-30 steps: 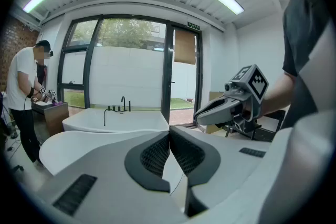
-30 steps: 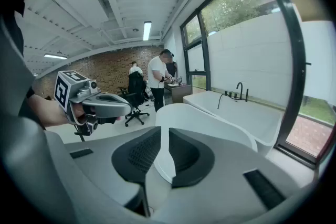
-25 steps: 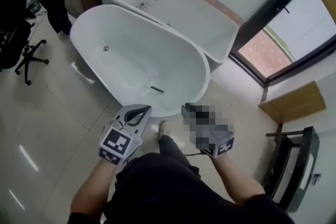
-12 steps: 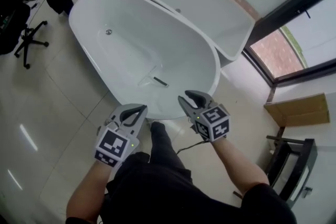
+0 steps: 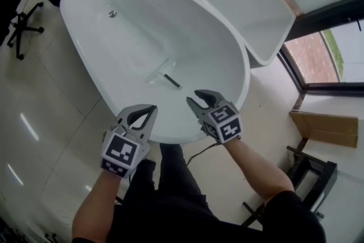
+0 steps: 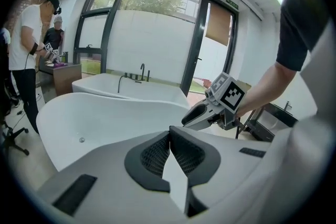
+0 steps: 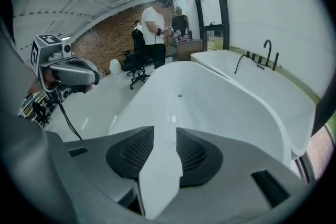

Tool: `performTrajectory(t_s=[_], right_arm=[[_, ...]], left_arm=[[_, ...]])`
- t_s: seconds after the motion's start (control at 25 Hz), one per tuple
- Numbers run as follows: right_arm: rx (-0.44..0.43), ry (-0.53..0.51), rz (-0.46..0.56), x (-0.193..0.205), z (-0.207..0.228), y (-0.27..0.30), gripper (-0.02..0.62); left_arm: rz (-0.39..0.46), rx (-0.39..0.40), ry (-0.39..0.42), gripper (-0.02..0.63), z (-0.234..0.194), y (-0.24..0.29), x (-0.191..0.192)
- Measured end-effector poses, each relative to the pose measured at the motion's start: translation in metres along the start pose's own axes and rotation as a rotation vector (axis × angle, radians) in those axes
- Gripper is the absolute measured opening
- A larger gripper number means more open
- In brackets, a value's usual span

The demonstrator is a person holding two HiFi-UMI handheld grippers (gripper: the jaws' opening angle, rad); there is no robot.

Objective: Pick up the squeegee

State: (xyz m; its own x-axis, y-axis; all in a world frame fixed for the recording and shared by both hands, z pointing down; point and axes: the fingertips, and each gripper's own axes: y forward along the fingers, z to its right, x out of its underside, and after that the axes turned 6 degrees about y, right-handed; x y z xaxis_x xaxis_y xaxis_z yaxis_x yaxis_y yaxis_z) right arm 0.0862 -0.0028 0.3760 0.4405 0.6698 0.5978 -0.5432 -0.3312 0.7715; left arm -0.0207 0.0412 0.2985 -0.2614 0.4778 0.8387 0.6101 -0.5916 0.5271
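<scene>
The squeegee [image 5: 169, 79], a clear blade on a short dark handle, lies on the floor of the white oval bathtub [image 5: 227, 54]. Both grippers hover over the tub's near rim, short of the squeegee. My left gripper [image 5: 151, 110] is to its lower left, and in the left gripper view its pads [image 6: 169, 134] meet with nothing between them. My right gripper [image 5: 194, 98] is to its lower right. Its jaws have just been opening and stand parted [image 7: 165, 131], with only the tub's white wall showing through the gap. Each gripper view shows the other gripper: the right gripper [image 6: 202, 115] and the left gripper [image 7: 73, 72].
A second, rectangular tub [image 5: 250, 3] with black taps stands behind the oval one, along the window. An office chair [image 5: 21, 31] is at the left, and a cardboard box [image 5: 324, 122] and a black stand [image 5: 307, 173] at the right. People [image 7: 157, 34] stand at a cabinet far behind.
Both grippers have come down and forward to the tub's near rim, and the tub now fills more of the head view. The right jaws now stand parted.
</scene>
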Motion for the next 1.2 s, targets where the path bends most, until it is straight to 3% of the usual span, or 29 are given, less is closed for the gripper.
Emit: performTrajectory(t_s=[0.6, 1.04, 1.2], right_arm=[[-0.022, 0.016, -0.194, 0.035, 0.081, 0.149, 0.173], [0.005, -0.003, -0.373, 0.094, 0.113, 0.238, 0.188], [0.003, -0.020, -0.396, 0.109, 0.121, 0.268, 0.187]], left_arm=[[-0.101, -0.037, -0.140, -0.002, -0.075, 0.129, 0.049], [-0.182, -0.041, -0.172, -0.002, -0.116, 0.197, 0.095], [-0.223, -0.046, -0.188, -0.002, -0.124, 0.221, 0.121]])
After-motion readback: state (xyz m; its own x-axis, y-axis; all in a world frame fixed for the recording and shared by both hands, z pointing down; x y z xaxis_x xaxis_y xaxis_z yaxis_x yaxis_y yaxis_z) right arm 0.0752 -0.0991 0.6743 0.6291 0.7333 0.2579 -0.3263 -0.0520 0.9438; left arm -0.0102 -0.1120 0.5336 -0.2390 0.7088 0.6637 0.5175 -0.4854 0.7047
